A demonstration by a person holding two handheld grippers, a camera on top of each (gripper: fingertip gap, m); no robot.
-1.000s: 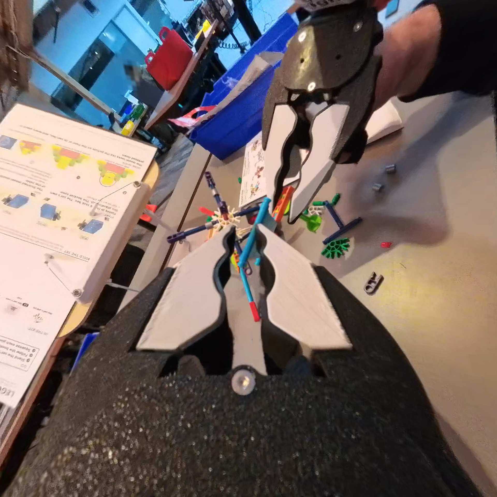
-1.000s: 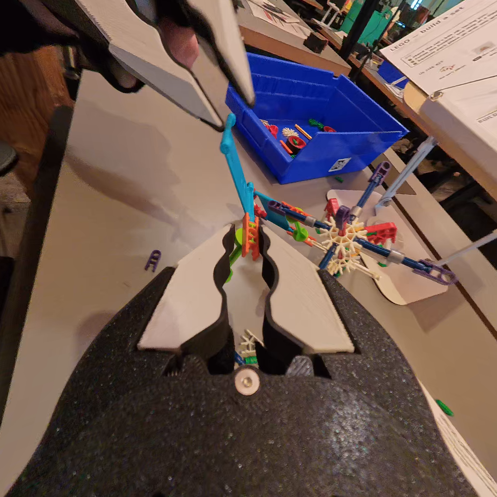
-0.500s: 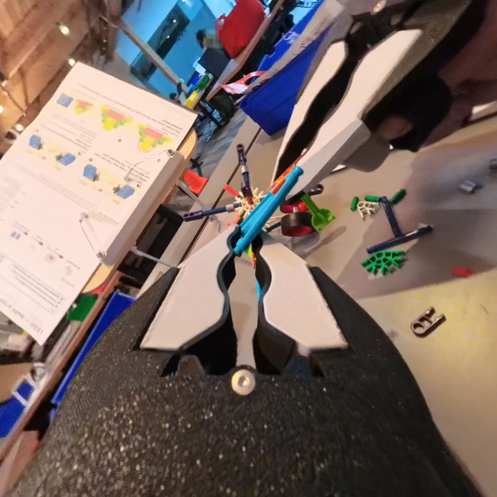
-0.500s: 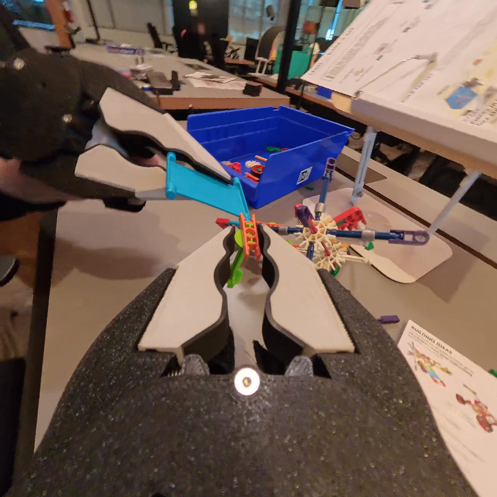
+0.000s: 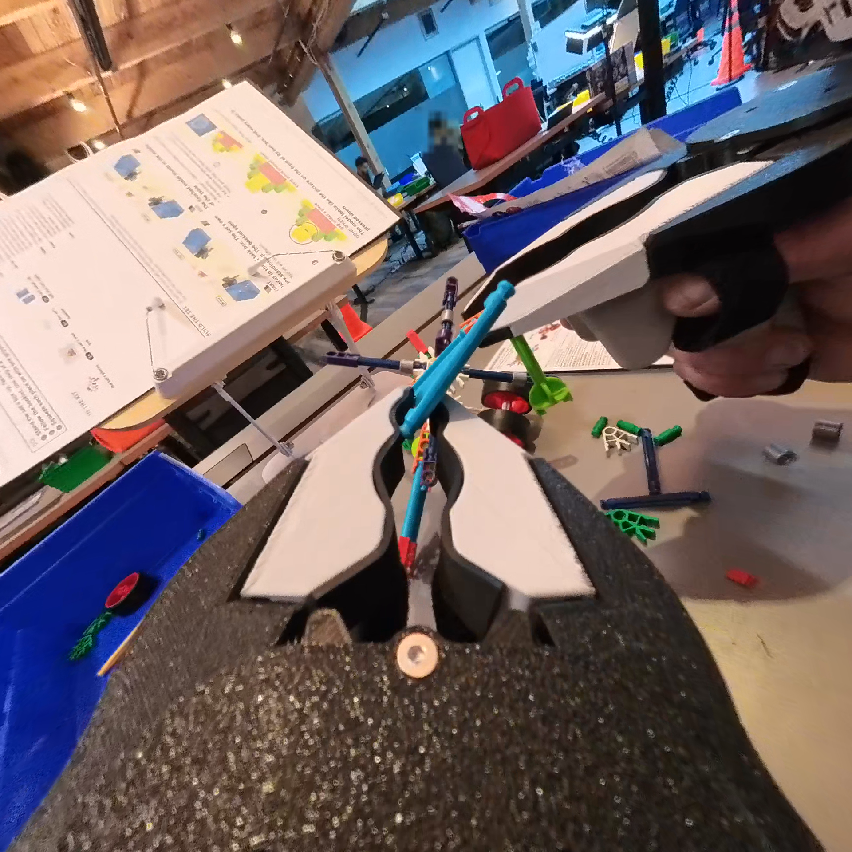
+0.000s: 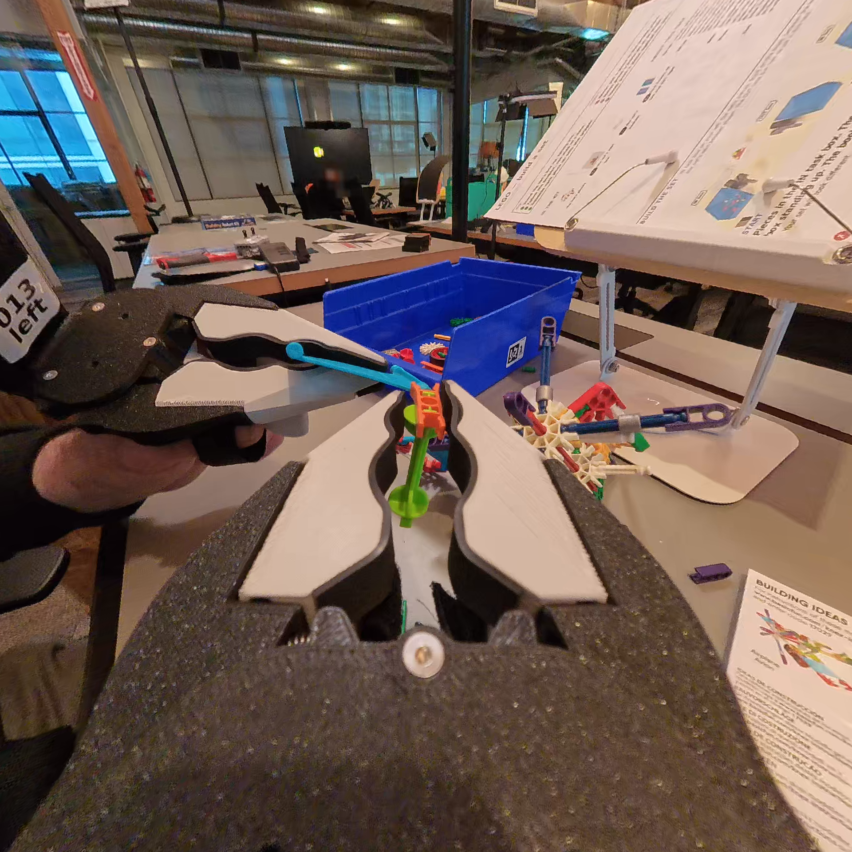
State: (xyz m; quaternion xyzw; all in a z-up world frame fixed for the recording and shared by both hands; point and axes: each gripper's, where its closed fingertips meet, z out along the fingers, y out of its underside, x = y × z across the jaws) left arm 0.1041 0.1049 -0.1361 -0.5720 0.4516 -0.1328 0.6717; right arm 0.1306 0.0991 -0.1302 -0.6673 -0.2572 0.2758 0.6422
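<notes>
Since half a second ago the left gripper (image 5: 422, 408) has rolled, so its teal piece (image 6: 341, 362) now shows edge-on. Left fingers are narrow, clamped on that teal piece. Its tip appears to touch the orange connector (image 6: 428, 408). Right gripper (image 6: 426, 396) fingers are narrow, pinching the connector, with a green rod (image 6: 412, 470) hanging below. Both are held above the table (image 6: 691, 530), the spoked model (image 6: 567, 438) just beside them and the blue bin (image 6: 461, 295) behind.

I am swinging the left gripper (image 6: 369, 378) level, bringing its turquoise piece (image 6: 350, 366) against the orange connector (image 6: 428, 408).
</notes>
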